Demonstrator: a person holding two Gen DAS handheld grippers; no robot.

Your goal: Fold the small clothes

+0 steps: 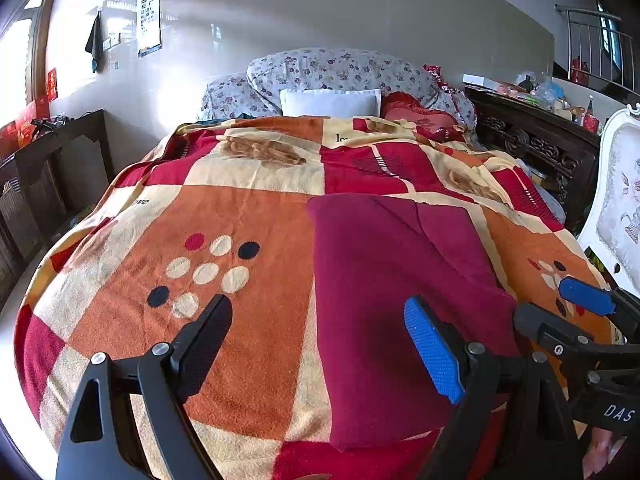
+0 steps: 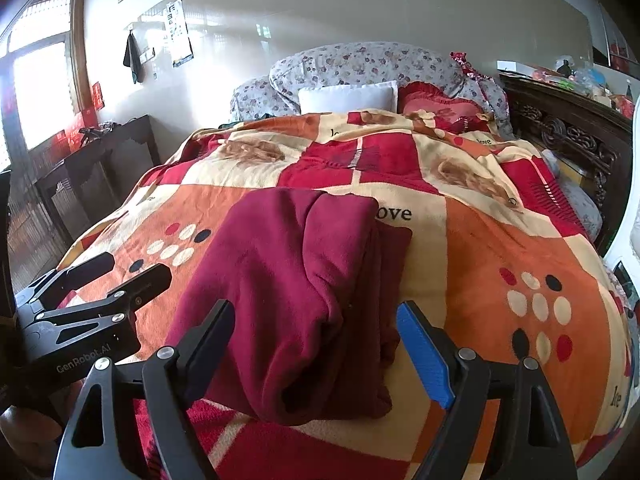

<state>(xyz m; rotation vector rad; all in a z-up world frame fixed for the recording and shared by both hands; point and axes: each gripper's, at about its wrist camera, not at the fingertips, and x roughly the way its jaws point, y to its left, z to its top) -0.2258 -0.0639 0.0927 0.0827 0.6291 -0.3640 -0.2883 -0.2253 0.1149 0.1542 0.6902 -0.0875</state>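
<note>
Lying folded into a thick, soft rectangle, the maroon fleece garment [image 1: 396,300] rests on the fuzzy patchwork blanket [image 1: 240,216] that covers the bed, near the blanket's front edge; in the right wrist view the garment [image 2: 296,292] shows a rounded, rolled fold along its near side. Left of the garment on the blanket sits a cluster of cream, dark and red dots [image 1: 204,272]. The left gripper [image 1: 320,344] hovers over the blanket's front edge with its jaws spread wide and holding nothing, the black ribbed finger over the orange patch, the blue pebbled pad [image 1: 432,352] over the garment. The right gripper [image 2: 316,348] is likewise spread apart and unloaded, straddling the garment's rolled near end. Beyond the blanket's far edge lie a white pillow [image 1: 330,103], a flower-print quilt [image 1: 340,70] and a red frilled cushion [image 1: 416,114]. Right of the blanket stands a dark carved wooden bed frame [image 1: 532,140] cluttered on top, then a white upholstered chair [image 1: 618,200].
</note>
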